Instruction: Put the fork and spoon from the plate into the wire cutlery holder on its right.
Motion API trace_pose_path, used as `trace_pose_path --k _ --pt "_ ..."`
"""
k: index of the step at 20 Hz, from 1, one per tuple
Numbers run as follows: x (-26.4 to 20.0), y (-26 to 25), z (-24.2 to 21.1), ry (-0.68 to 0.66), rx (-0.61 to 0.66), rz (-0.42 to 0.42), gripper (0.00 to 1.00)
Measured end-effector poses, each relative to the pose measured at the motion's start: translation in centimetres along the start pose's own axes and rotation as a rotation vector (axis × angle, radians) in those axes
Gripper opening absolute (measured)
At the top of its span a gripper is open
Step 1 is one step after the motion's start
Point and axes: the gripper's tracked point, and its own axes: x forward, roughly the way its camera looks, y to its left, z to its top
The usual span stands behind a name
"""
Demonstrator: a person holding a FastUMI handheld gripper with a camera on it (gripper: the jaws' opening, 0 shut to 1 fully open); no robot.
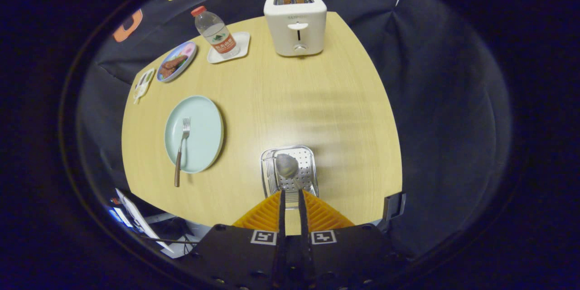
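The hand-held gripper (290, 197) hangs over the perforated steel cutlery holder (308, 163), its fingers drawn narrow and pinching the handle of a metal spoon (287, 166), whose bowl sits above the holder's floor. To the left, on the pale wooden table (281, 99), a metal fork with a brown handle (181, 149) lies across a round pale-green plate (204, 131), handle overhanging the rim. A white toaster (295, 25) stands beyond.

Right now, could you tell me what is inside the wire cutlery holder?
The spoon hangs over the wire cutlery holder, bowl upward, its handle pinched between the tool fingers. Whether it touches the perforated base is unclear. The fingers cover the holder's near edge. The fork lies on the plate.
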Motion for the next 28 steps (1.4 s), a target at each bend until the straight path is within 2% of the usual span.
trace_pose_path --k 1,3,6,7,10,13,20,28 --pt "-0.2 0.4 0.6 -0.038 -0.006 0.004 0.15" --pt "-1.2 1.5 2.2 -0.136 -0.024 0.018 0.31" --pt "-3.0 4.4 4.9 -0.318 -0.067 0.050 0.84" --pt "-3.6 5.7 5.6 -0.379 -0.072 0.078 0.87" --pt "-4.6 10.0 7.2 -0.541 -0.111 0.138 0.84" --pt "-3.7 14.2 6.7 -0.605 -0.137 0.176 0.85" --pt "3.4 22.7 3.4 -0.541 -0.106 0.202 0.89" --pt "10.1 25.8 1.2 -0.476 -0.107 0.129 0.89"
